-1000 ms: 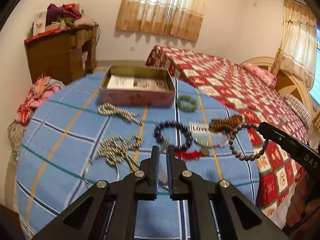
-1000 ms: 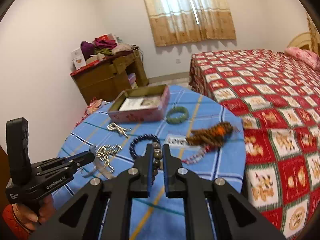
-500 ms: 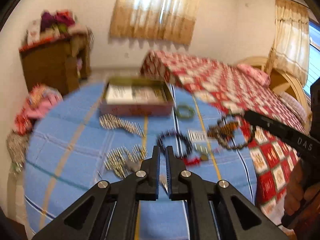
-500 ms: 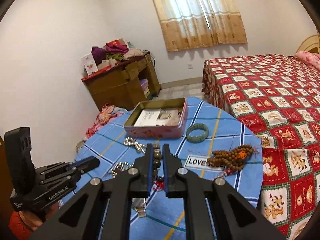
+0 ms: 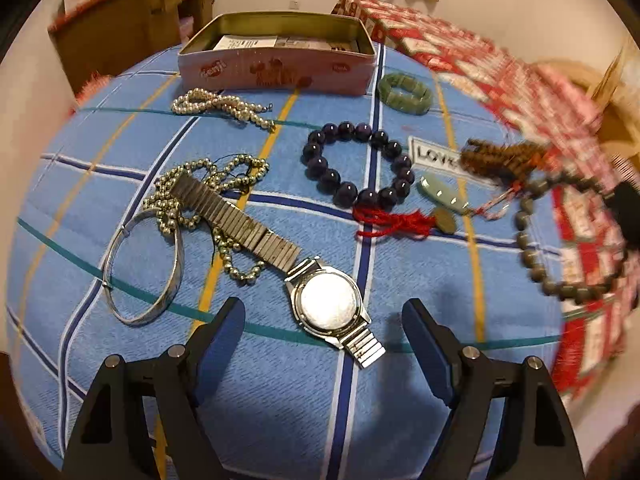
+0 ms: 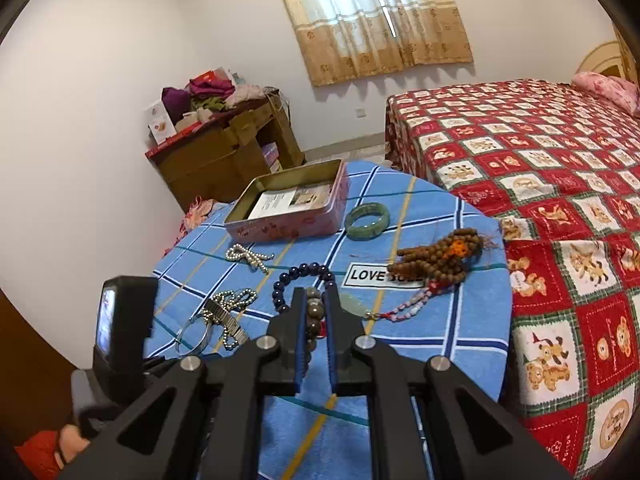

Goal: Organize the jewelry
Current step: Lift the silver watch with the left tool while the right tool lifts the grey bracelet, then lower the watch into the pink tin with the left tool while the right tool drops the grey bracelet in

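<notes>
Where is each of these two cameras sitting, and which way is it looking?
Left wrist: sits on the left gripper, looking steeply down at a watch between its opening jaws.
Right wrist: sits on the right gripper, facing across the table toward a curtained window, clamped on a bead bracelet.
Shared: pink tin, green bangle.

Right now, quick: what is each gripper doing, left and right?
Left gripper: jaws opening, nothing gripped; it hangs above the watch.
Right gripper: closed on the grey bead bracelet.
</notes>
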{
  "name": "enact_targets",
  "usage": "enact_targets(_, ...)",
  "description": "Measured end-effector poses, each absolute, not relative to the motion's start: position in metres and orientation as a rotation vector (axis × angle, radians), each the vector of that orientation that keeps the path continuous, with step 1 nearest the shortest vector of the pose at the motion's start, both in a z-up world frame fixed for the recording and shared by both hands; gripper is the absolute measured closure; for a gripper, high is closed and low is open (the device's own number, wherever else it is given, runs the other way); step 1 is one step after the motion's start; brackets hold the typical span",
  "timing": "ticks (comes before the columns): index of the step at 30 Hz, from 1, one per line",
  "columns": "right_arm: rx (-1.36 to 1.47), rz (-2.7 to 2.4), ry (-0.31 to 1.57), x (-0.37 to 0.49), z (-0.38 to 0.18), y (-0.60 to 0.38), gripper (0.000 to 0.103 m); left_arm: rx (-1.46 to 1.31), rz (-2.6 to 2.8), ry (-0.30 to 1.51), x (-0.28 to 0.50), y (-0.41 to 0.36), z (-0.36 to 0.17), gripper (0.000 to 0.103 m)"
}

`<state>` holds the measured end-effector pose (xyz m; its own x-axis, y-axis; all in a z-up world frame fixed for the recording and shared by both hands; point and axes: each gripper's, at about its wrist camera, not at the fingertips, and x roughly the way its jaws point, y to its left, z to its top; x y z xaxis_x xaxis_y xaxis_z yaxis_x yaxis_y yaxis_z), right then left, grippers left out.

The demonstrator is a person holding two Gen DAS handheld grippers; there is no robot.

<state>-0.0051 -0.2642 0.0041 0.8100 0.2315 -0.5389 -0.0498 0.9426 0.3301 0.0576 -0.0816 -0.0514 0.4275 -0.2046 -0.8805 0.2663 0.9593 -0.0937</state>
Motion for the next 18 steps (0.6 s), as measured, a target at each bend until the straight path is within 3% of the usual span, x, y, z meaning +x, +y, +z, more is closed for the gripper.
enact_targets(2,0.318,0.155,0.609,-0.008,0.003,-0.266,0.092,0.136,-0.274,1.055,0.053,-0.093,-0.054,0.027)
enact_targets(4,0.324,0.157,0.61,-0.009,0.002,-0.267,0.092,0.15,-0.298,1.001,0.049,-0.096,-0.054,0.057)
enact_targets(5,0.327,0.16,0.609,-0.011,0.002,-0.267,0.092,0.152,-0.301,0.986,0.048,-0.095,-0.053,0.066)
enact_targets(11,0.325,0.15,0.579,-0.019,0.01,-0.271,0.092,0.037,-0.385,0.994,0.044,-0.067,-0.047,0.067)
enact_targets(18,0.313,0.139,0.565,-0.015,0.019,-0.27,0.092,-0.068,-0.446,0.84,0.035,-0.034,-0.003,0.067)
